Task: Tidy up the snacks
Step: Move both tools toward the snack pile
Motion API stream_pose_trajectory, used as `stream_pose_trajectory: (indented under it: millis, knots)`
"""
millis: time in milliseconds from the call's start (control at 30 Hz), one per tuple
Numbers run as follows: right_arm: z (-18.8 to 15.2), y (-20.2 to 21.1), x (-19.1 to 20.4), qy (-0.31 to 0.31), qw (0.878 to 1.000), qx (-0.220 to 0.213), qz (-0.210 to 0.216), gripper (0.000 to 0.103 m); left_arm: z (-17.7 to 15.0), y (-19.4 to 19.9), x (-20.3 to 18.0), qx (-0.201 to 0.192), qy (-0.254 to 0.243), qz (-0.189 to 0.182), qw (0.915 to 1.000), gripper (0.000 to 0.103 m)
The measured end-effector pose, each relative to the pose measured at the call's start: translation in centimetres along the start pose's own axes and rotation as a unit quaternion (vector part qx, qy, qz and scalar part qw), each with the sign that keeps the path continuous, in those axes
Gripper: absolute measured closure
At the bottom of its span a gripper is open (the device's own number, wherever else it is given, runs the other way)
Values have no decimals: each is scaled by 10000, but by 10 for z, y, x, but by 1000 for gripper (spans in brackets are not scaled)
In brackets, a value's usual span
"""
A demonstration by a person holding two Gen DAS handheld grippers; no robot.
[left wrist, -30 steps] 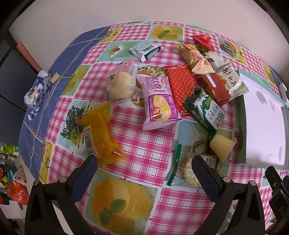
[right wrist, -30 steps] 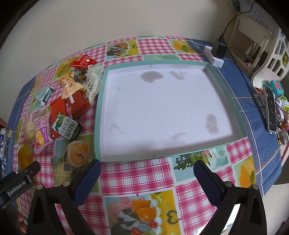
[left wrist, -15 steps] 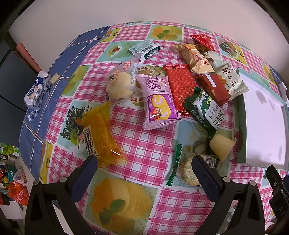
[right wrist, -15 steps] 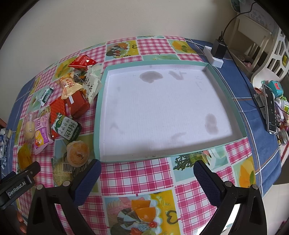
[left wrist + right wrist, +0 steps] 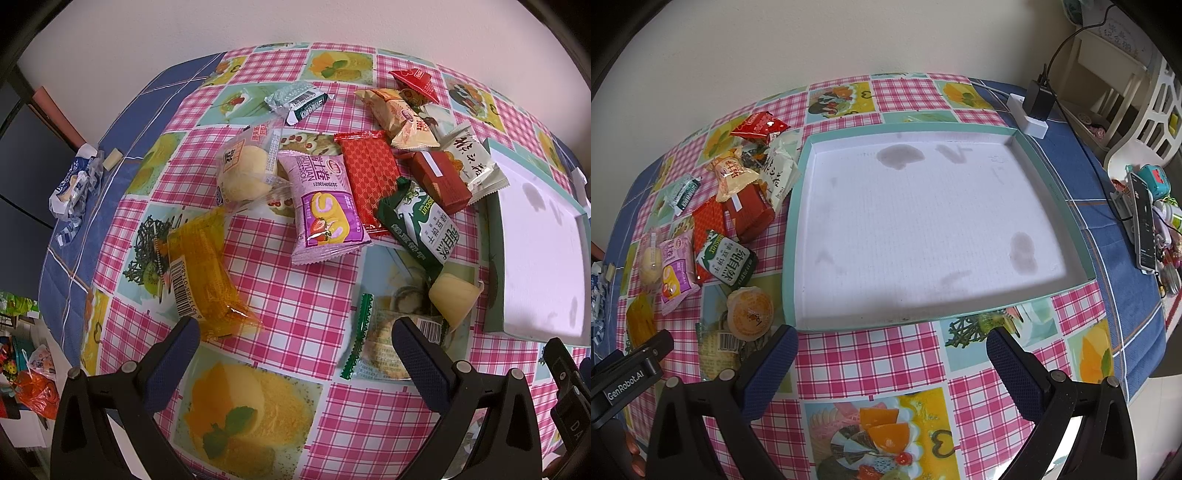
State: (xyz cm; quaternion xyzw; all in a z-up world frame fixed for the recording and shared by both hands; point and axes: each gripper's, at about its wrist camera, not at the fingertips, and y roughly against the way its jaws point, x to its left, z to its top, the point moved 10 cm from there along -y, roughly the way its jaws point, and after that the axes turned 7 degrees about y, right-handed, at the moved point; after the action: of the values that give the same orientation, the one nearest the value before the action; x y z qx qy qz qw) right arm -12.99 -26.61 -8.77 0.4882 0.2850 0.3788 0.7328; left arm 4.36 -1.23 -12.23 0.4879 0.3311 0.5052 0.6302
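Several snack packs lie on the checked tablecloth: a yellow pack [image 5: 201, 271], a purple roll-cake pack [image 5: 325, 206], a red pack [image 5: 369, 173], a green biscuit pack [image 5: 424, 225], a clear bun pack [image 5: 247, 173], a jelly cup [image 5: 452, 297] and a clear green-edged pack [image 5: 376, 339]. My left gripper [image 5: 295, 347] is open and empty, above the table's near side. The empty white tray with a teal rim [image 5: 792, 236] lies right of the pile. My right gripper [image 5: 892, 358] is open and empty, just before the tray's near edge. The jelly cup [image 5: 750, 312] also shows there.
A crumpled blue-white wrapper [image 5: 74, 184] lies on the blue cloth at far left. A power strip with a plug [image 5: 1032, 110] sits behind the tray. A phone [image 5: 1143, 225] and small clutter lie at the table's right edge. A wall backs the table.
Both views have shifted only very slightly. The snacks and tray have not moved, and both grippers stay open.
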Motion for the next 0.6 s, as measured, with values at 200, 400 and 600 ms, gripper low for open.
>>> stream_pose_trajectory:
  millis: [200, 400, 600]
  knots:
    - [0, 0, 0, 8, 10000, 2, 1, 0, 0, 0, 0, -2, 3, -2, 10000, 0]
    - [0, 0, 0, 18, 10000, 3, 4, 0, -1, 0, 0, -2, 3, -5, 10000, 0]
    - [1, 0, 6, 65, 9999, -58, 74, 0, 1, 3, 7, -93, 187, -85, 9997, 0]
